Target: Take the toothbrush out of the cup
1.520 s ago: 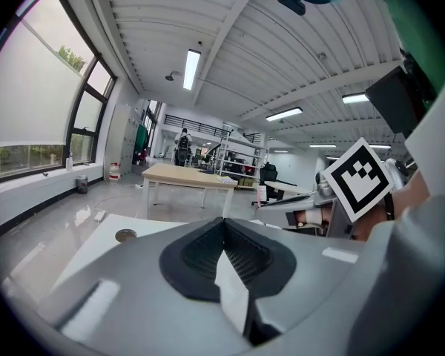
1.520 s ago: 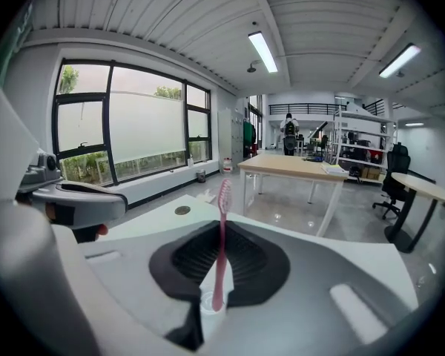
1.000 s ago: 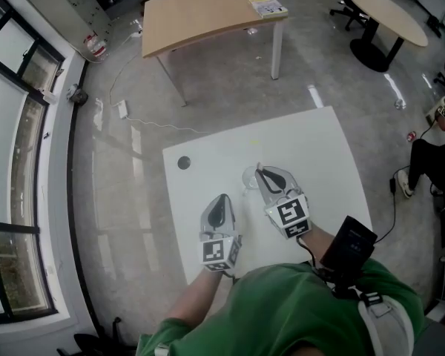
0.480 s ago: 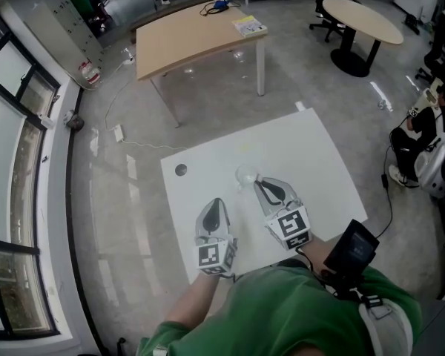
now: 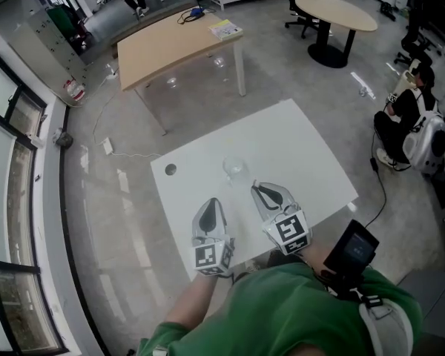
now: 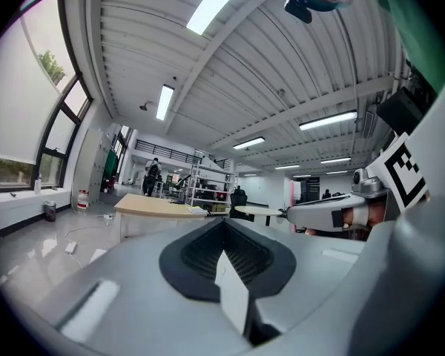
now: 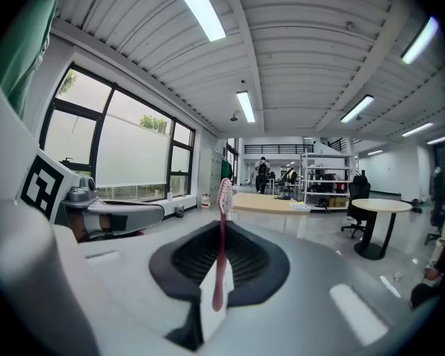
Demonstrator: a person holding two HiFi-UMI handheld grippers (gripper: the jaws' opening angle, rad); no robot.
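Task looks done: toothbrush (image 7: pixel 222 228) clamped upright in right gripper (image 5: pixel 262 191) jaws, clear of the cup (image 5: pixel 235 168) ahead of them; left gripper (image 5: pixel 211 208) jaws together, empty.

The cup (image 5: pixel 235 169) (clear glass) and a dark round spot (image 5: pixel 170 169) interrupt the white table (image 5: pixel 304 154); open surface lies right.

Light: bright, even | Sources: ceiling strip lights (image 7: pixel 200 6), windows (image 7: pixel 107 150) | Glare: floor (image 5: pixel 126 195) reflections | Distortion: fisheye, black corners in both gripper views
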